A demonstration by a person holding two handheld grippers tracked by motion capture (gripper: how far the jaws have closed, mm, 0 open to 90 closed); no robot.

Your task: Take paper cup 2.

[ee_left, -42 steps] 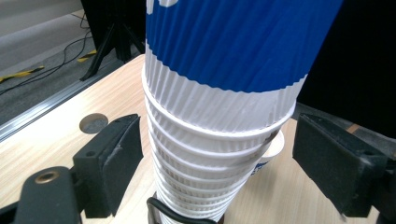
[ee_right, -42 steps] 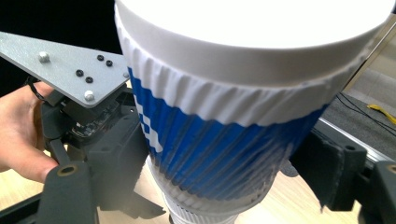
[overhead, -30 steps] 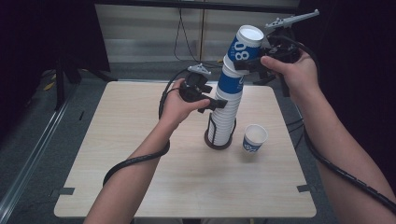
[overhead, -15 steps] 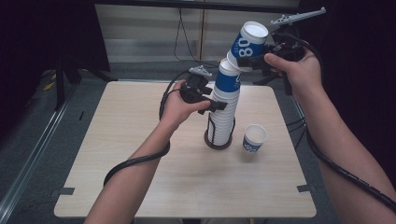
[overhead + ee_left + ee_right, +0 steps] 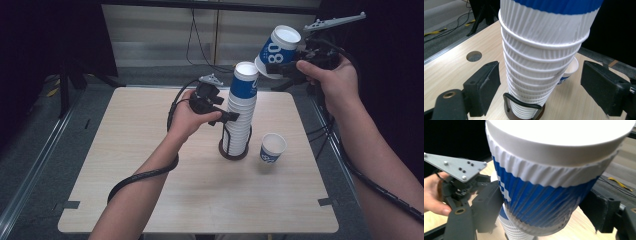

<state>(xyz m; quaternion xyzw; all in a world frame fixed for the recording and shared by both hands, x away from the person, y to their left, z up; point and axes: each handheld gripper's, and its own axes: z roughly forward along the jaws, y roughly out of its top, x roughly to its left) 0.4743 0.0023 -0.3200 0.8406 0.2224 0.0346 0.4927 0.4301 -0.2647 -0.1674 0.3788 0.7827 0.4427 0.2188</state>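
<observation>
so, a single blue-and-white cup (image 5: 278, 51) is gripped by the right gripper (image 5: 292, 64), its fingers clamped on the cup's sides, as seen in the right gripper view where the ribbed wall (image 5: 549, 195) is squeezed between both black pads. the cup is held up in the air, tilted, just above and to the right of the top of the cup stack (image 5: 242, 112), clear of it as far as can be told from the high view. the stack stands upright in a round wire holder (image 5: 234, 150) near the middle of the worktop (image 5: 150, 200). the left gripper (image 5: 231, 117) is parked at the stack's midsection with its fingers spread wide; in the left gripper view the stack (image 5: 541, 62) is seen between the two pads with a gap on each side, so nothing is grasped there. a loose cup (image 5: 271, 148) is set on the worktop just right of the holder. the thing that matters for the next move: the held cup's long axis is leaned off the stack's vertical one, so it probably has to be carried away and set down beside the loose one by the right hand, which is nearer that spot.
</observation>
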